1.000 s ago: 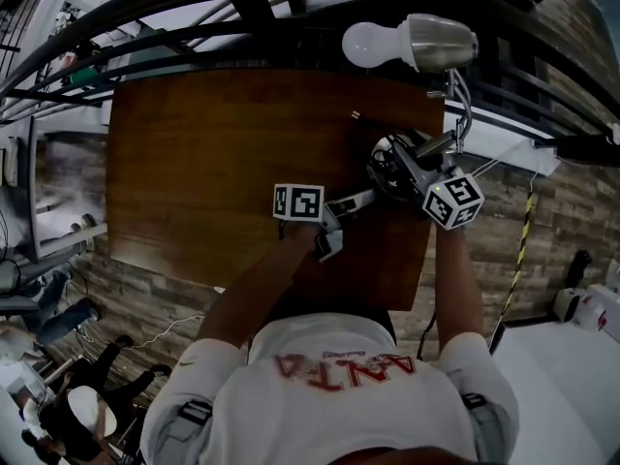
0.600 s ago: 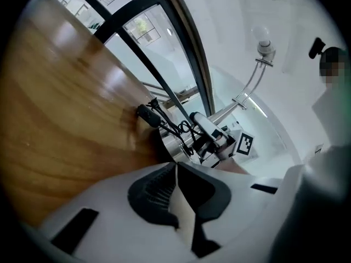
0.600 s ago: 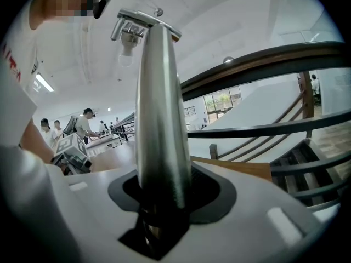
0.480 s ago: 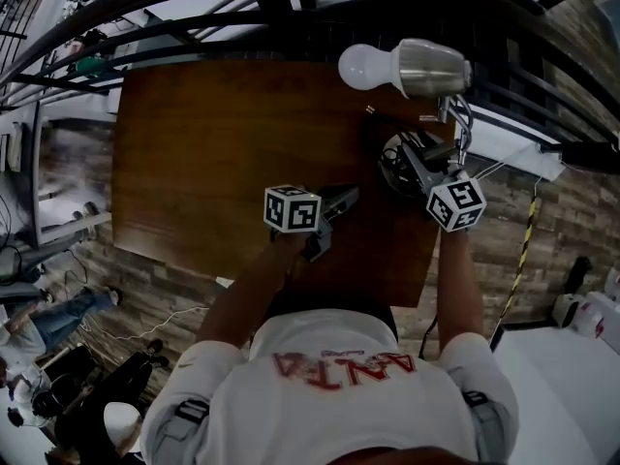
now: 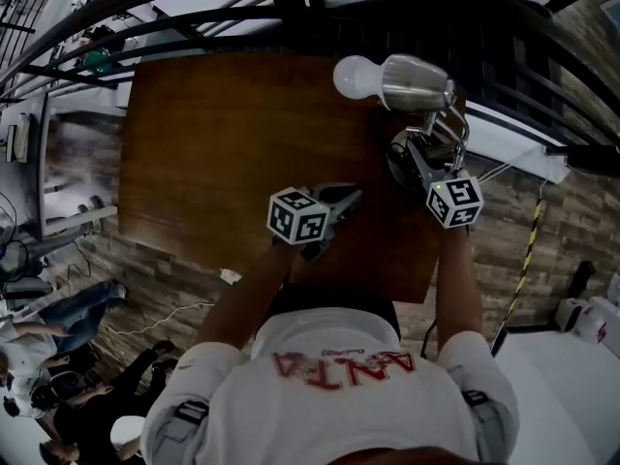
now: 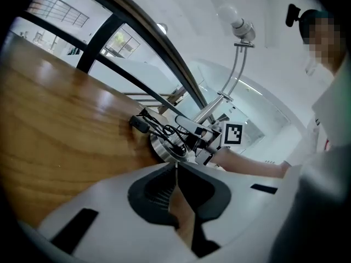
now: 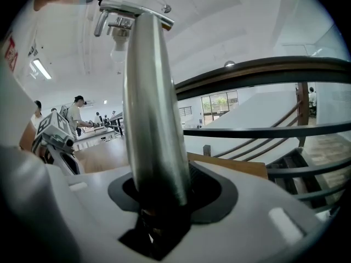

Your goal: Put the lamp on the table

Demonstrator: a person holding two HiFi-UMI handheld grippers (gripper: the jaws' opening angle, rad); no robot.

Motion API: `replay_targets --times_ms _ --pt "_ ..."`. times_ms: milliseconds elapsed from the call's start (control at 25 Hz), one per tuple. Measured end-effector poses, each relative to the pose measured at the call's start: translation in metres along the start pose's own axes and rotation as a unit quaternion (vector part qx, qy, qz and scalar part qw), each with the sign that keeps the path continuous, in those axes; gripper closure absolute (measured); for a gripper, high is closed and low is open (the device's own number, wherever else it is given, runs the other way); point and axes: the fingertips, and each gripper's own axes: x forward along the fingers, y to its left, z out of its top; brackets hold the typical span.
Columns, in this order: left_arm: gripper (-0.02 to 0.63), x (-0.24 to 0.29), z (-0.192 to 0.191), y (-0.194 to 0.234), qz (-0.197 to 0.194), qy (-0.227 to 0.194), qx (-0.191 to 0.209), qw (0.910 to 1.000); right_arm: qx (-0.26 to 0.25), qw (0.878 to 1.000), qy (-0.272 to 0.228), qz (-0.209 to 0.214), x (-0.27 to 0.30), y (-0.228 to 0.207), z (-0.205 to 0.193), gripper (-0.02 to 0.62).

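1. The lamp (image 5: pixel 417 83) stands at the far right part of the wooden worktop (image 5: pixel 223 143), at about 2 o'clock from its centre in the head view.
2. Its round metal base (image 6: pixel 164 147) appears to rest on the wood close to the right edge. A black cord (image 6: pixel 145 126) lies in loops on top of the base.
3. The metal shade (image 6: pixel 244 30) is at the top of a curved neck, and the white bulb (image 5: pixel 354 76) points toward 9 o'clock in the head view.
4. The right gripper (image 7: pixel 164 193) has its jaws rather wide apart, and both pads press on the thick metal stem (image 7: pixel 153 119) of the lamp, which stands upright between them.
5. The left gripper (image 6: pixel 175 166) is fully closed, its two jaws touch each other and nothing is between them.
6. In the head view the left gripper is over the near part of the worktop, at about 5 o'clock from its centre. It points toward 2 o'clock, to the base of the lamp, and it does not touch the lamp.
7. A dark railing (image 5: pixel 291 8) runs beyond the far edge of the worktop, at 12 o'clock.
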Motion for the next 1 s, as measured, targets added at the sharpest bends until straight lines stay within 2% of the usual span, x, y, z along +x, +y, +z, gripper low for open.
replay_targets --times_ms 200,400,560,720,840,1000 --pt "0.586 -0.013 0.005 -0.009 0.018 -0.013 0.027 0.9994 -0.020 0.999 0.014 -0.026 -0.003 0.004 -0.007 0.422" --pt "0.586 -0.041 0.009 -0.015 0.024 -0.030 0.042 0.9984 0.015 0.998 0.010 -0.066 -0.009 0.009 -0.007 0.410" --pt "0.586 -0.062 0.014 -0.021 0.034 -0.047 0.054 0.9969 0.038 0.994 0.012 -0.101 -0.032 0.012 -0.013 0.354" --pt "0.586 -0.086 0.023 -0.031 0.045 -0.071 0.081 0.9931 0.089 0.989 0.000 -0.121 -0.065 0.025 -0.018 0.354" --pt "0.586 -0.102 0.030 -0.048 0.045 -0.087 0.108 0.9893 0.103 0.986 -0.011 -0.133 -0.093 0.045 -0.015 0.357" --pt "0.586 -0.127 0.039 -0.077 0.054 -0.113 0.149 0.9809 0.110 0.980 -0.053 -0.155 -0.135 0.078 0.013 0.504"
